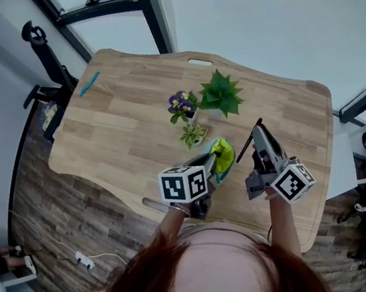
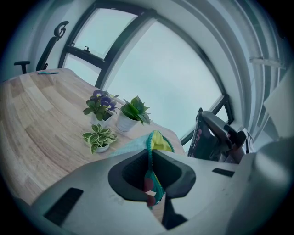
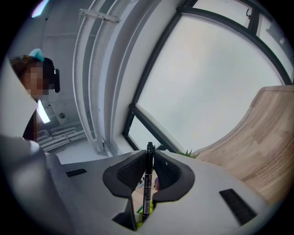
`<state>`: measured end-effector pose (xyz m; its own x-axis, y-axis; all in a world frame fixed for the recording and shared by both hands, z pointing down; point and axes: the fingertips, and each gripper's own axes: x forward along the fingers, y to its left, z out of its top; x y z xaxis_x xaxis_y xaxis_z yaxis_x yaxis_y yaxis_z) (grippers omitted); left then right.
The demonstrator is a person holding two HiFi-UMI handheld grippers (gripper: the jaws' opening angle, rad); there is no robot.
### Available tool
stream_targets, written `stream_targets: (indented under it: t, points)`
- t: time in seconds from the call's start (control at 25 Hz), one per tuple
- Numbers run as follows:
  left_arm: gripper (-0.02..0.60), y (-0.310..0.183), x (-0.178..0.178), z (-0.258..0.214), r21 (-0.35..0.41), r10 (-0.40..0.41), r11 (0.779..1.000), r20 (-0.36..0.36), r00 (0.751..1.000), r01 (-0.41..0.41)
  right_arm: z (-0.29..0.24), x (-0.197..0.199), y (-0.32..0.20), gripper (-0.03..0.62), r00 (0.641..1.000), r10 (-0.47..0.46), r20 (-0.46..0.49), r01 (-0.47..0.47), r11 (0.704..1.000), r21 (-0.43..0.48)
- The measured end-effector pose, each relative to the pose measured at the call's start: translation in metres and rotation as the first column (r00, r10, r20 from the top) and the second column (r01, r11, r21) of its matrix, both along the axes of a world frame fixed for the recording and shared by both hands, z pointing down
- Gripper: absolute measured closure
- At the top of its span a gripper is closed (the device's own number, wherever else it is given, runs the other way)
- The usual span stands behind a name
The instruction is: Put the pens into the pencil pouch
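Observation:
A yellow-green pencil pouch (image 1: 221, 155) with a teal zipper edge is held up near the table's front edge. My left gripper (image 1: 210, 161) is shut on its rim, and the zipper edge (image 2: 152, 149) runs between the jaws of the left gripper (image 2: 151, 170). Just to the right and above the pouch, my right gripper (image 1: 258, 133) is shut on a black pen (image 1: 243, 149). That pen (image 3: 148, 176) stands upright between the jaws of the right gripper (image 3: 148, 170), its lower end over the pouch (image 3: 138, 212). A teal pen (image 1: 88, 83) lies at the table's far left.
Three small potted plants stand mid-table behind the pouch: a purple-flowered one (image 1: 183, 103), a spiky green one (image 1: 221, 94) and a striped-leaf one (image 1: 193, 135). The wooden table (image 1: 125, 127) ends at a curved front edge. A black stand (image 1: 43, 61) is left of the table.

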<state>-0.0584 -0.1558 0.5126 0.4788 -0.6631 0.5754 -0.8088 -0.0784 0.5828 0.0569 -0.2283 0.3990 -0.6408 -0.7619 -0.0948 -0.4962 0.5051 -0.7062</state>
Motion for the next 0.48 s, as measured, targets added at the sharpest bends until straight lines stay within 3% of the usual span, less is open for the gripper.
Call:
stream_targets:
  t: [0.48]
  points:
    - [0.558,-0.002,0.003,-0.003,-0.022,-0.02,1.0,-0.073,0.997,0.019,0.0,-0.036,-0.01,0.542,0.996,-0.054,-0.07,0.061,0.992,0.107]
